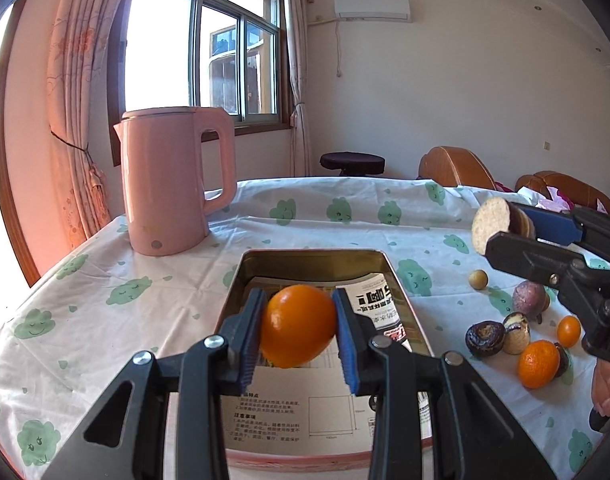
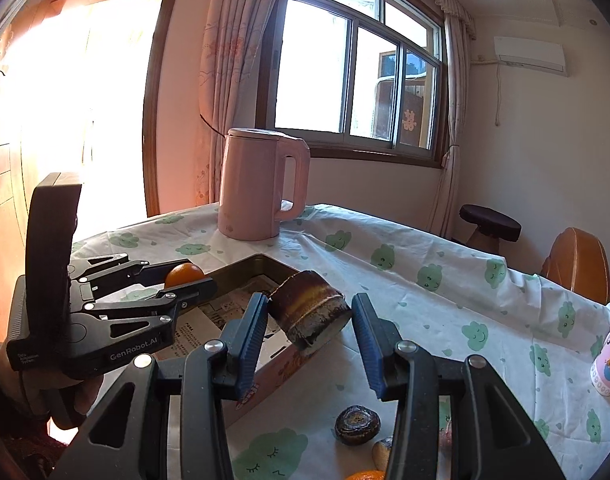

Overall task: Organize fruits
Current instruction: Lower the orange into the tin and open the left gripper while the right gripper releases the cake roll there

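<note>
Over the tin: we are holding the left tool [image 1: 298,334] above the open rectangular gold-lined metal tin [image 1: 401,280], its blue pads pinching a round orange citrus fruit [image 1: 297,326] from both sides, clear of the tin floor.
Tin contents: we are seeing printed paper sheets [image 1: 379,300] lining the bottom of the tin.
Right tool: we are carrying the right tool [image 2: 309,326] beside the tin's right edge; a cut chunk of dark-skinned tuber with a pale flat face [image 1: 493,224] is sitting between its blue pads. In the right wrist view the chunk [image 2: 311,314] is touching the left pad, while a gap is showing at the right pad, so we cannot tell how firmly it is being gripped.
Loose fruit: we are leaving more pieces lying on the bench [image 1: 105,320] to the right of the tin: a small orange mandarin [image 1: 539,364], a tiny orange kumquat [image 1: 569,331], a dark wrinkled round fruit [image 1: 485,338], a purple mottled fruit [image 1: 529,300] and a small tan ball [image 1: 477,279].
Behind the tin: a pink electric kettle [image 1: 173,180] is standing upright on the white cloth with green cloud prints.
</note>
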`<state>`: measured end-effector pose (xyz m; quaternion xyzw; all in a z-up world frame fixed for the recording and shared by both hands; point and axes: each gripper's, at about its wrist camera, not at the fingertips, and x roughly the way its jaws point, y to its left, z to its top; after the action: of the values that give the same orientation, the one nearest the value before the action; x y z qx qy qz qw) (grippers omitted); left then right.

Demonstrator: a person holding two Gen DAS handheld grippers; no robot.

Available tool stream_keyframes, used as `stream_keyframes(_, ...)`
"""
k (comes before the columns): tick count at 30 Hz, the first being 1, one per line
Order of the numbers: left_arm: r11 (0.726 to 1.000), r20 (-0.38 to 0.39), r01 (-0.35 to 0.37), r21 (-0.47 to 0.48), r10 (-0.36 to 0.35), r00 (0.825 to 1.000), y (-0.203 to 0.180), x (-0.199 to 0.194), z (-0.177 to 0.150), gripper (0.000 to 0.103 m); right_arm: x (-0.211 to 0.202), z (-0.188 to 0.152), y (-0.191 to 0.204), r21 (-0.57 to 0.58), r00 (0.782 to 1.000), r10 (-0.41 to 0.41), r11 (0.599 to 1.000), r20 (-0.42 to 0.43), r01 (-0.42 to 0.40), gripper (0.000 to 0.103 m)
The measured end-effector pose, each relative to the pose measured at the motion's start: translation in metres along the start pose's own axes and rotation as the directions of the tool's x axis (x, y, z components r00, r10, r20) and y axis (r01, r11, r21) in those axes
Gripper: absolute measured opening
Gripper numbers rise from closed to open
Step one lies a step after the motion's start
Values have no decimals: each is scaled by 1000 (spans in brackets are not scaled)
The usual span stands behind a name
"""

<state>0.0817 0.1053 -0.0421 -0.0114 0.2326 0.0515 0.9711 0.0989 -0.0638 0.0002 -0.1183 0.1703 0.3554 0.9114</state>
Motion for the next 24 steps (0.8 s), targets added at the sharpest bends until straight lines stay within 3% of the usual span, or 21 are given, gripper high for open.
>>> stream_keyframes(24,1000,-121,-18,-1,18,993,19,40,4,35,75,-2,22,-3,992,13,1000,-124,-14,46)
